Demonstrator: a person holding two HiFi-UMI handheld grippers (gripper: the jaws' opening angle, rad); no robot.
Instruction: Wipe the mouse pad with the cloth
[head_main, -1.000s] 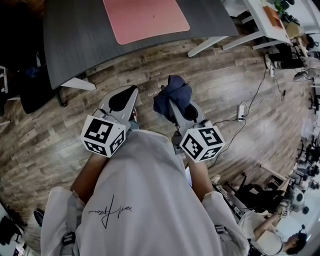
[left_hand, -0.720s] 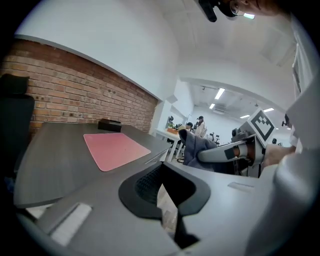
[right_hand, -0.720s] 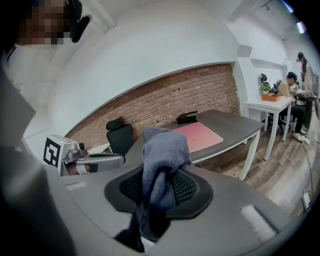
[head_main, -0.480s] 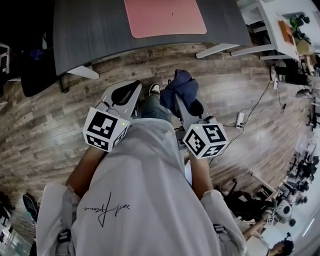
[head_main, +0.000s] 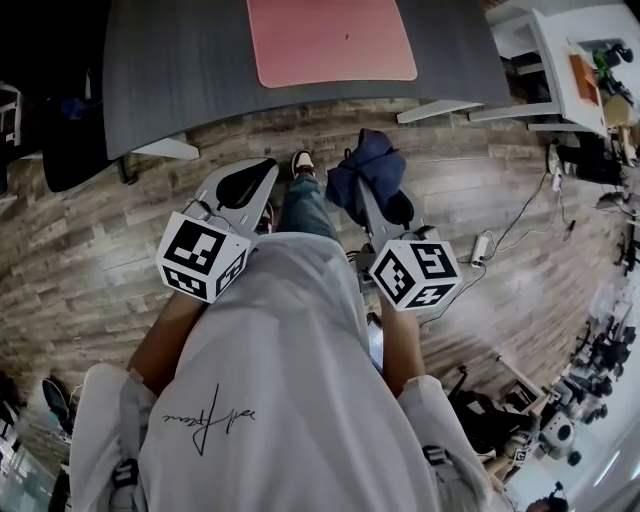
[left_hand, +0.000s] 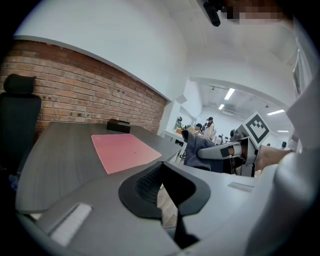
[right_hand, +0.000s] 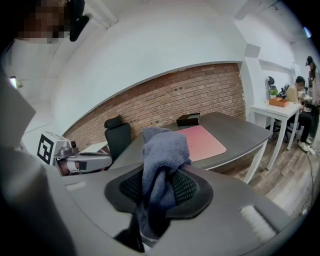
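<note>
Pink mouse pad (head_main: 330, 40) lies flat on the grey desk (head_main: 170, 70), untouched, and both tools hang on the person's side of the mouse pad, out over the wooden floor (head_main: 90, 250) and well apart from it. The right gripper (head_main: 368, 190) pinches a bunched blue cloth (head_main: 365, 165), whose folds bulge up past its pads. The left gripper (head_main: 248, 190) stands slightly spread with nothing between its jaws. Judging by this, the step in hand is the approach: the cloth is held, but wiping has not begun. The next move calls for carrying the cloth forward over the desk edge, then lowering it until it presses flat on the mouse pad.
</note>
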